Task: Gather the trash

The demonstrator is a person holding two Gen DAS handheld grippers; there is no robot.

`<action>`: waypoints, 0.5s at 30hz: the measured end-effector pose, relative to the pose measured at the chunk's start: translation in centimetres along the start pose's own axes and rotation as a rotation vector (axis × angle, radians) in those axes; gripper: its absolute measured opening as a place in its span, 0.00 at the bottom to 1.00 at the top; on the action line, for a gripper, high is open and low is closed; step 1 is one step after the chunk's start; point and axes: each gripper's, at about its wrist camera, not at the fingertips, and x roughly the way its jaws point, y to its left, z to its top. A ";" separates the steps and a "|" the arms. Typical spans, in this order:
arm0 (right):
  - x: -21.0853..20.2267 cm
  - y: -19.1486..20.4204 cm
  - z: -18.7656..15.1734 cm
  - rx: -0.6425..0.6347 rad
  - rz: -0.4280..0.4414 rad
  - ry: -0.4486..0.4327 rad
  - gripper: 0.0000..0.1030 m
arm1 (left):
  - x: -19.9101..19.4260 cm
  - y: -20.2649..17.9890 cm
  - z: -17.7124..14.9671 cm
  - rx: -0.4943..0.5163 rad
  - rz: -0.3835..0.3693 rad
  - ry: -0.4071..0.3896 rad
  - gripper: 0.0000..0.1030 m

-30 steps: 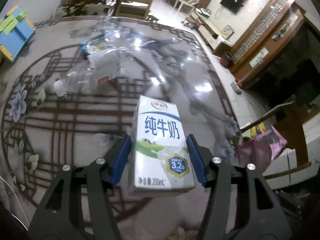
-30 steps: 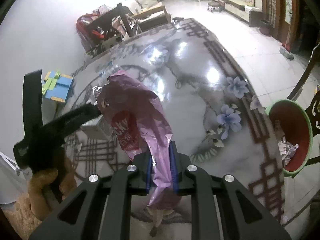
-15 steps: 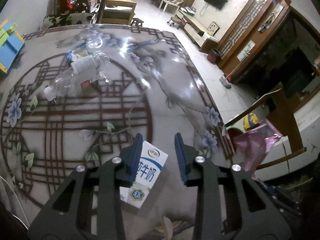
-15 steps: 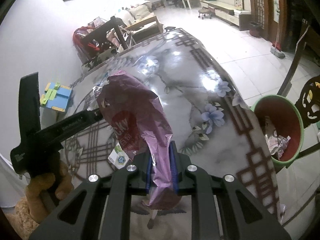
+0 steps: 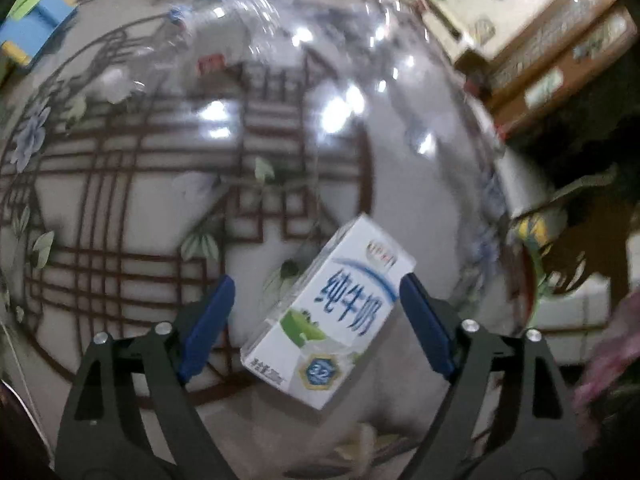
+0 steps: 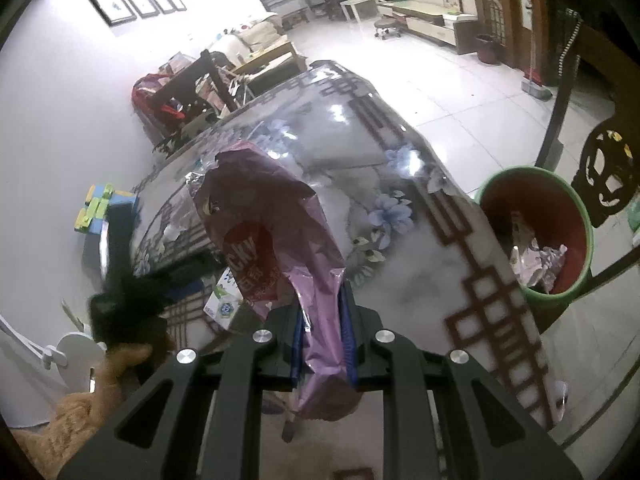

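A white and blue milk carton (image 5: 340, 316) lies tilted on the patterned glass table (image 5: 280, 152). My left gripper (image 5: 316, 284) points down over it, jaws opening wide. The carton sits between the blue pads (image 5: 206, 324) without being pressed. In the right wrist view the same carton (image 6: 226, 298) shows beside the blurred left gripper (image 6: 132, 280). My right gripper (image 6: 322, 320) is shut on a crumpled purple snack bag (image 6: 272, 224), held above the table's near edge. A red bin with a green rim (image 6: 532, 170) stands on the floor to the right, with wrappers inside.
A blurred clear plastic bottle (image 5: 120, 80) and other litter lie at the table's far side. A blue and green toy (image 5: 36, 28) sits at the far left. The bin (image 5: 532, 264) is off the table's right edge. A dark chair (image 6: 192, 84) stands behind the table.
The carton left the left gripper's hold and now lies on the table. The jaws narrowed beside it, then spread wide as the gripper dropped lower. The right gripper carried the bag toward the bin.
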 end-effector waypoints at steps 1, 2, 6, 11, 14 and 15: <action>-0.2 -0.2 0.0 0.008 -0.001 -0.003 0.16 | 0.7 -0.4 -0.2 0.033 0.016 0.026 0.85; -0.3 -0.4 0.0 0.016 0.000 -0.002 0.16 | 0.9 -0.6 -0.5 0.053 0.005 0.025 0.88; -0.4 -1.3 -0.2 0.038 0.003 -0.001 0.16 | 1.3 -1.7 -1.1 0.110 0.038 0.034 0.91; -0.1 -1.5 -0.2 0.037 0.006 0.013 0.17 | 1.2 -2.9 -1.7 0.200 0.045 0.022 0.90; 0.0 -1.4 0.0 0.026 0.013 0.015 0.17 | 2.2 -2.6 -2.0 0.178 0.025 0.061 0.66; 0.1 -1.3 0.0 0.024 0.013 0.015 0.17 | 1.9 -2.4 -2.0 0.169 0.024 0.043 0.55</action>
